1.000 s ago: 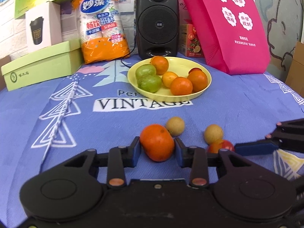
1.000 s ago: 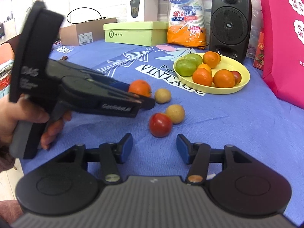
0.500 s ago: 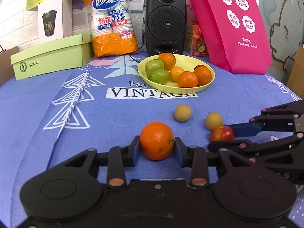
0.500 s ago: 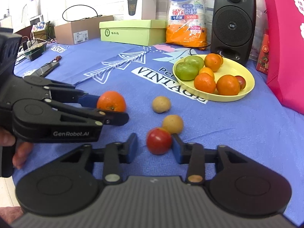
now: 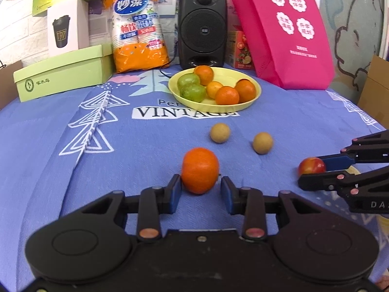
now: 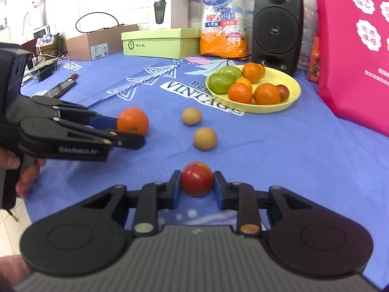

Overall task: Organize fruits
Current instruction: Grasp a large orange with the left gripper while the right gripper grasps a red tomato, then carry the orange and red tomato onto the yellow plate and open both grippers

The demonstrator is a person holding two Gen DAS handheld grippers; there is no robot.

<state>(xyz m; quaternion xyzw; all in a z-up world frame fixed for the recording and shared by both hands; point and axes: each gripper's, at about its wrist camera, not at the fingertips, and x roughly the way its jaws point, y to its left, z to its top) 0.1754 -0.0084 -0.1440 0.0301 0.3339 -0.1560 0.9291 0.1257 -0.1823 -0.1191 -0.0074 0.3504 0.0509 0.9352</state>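
My left gripper (image 5: 200, 190) is shut on an orange (image 5: 200, 170) and holds it over the blue cloth; it also shows in the right wrist view (image 6: 133, 121). My right gripper (image 6: 197, 187) is shut on a red plum (image 6: 197, 181), seen from the left wrist view (image 5: 311, 166) at the right. Two small brown round fruits (image 5: 219, 132) (image 5: 262, 142) lie loose on the cloth between the grippers and the yellow plate (image 5: 245, 75), which holds several oranges and two green fruits.
Behind the plate stand a black speaker (image 5: 202, 27), an orange pack of paper cups (image 5: 139, 29), a green box (image 5: 60, 72) and a pink bag (image 5: 287, 31). A phone (image 6: 60, 89) lies at the cloth's left edge.
My right gripper closed on the red plum and carried it back toward the near right. My left gripper keeps its hold on the orange and has drawn back from the plate.
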